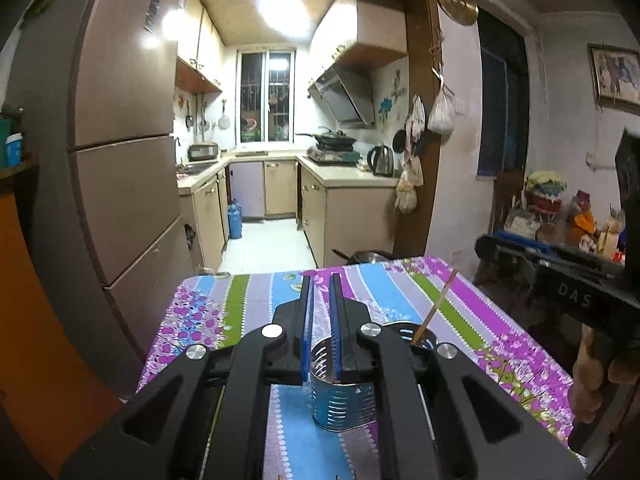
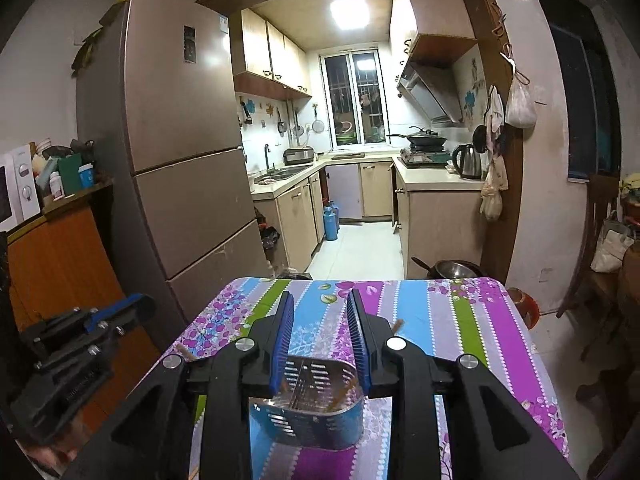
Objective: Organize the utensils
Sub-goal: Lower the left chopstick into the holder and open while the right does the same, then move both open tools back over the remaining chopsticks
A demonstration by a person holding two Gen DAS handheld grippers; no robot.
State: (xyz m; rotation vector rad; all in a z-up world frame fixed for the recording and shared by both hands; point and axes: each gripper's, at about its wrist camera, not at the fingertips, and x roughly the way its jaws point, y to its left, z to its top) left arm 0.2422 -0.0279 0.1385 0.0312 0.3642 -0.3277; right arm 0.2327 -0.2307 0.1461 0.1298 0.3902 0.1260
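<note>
While the right gripper [image 2: 320, 336] hangs part-open and empty right over the metal utensil holder [image 2: 316, 408] on the table [image 2: 500, 344], a chopstick [image 2: 344, 394], seemingly, leans inside it.

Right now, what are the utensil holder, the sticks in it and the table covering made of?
Utensil holder: looks like thin sheet metal, shiny, with punched slots and reflections on the wall; probably stainless steel. Sticks: slim, matte tan, likely wood or bamboo chopsticks. Table covering: printed floral stripes with a slight sheen, probably plastic or oilcloth; fabric cannot be ruled out.
</note>
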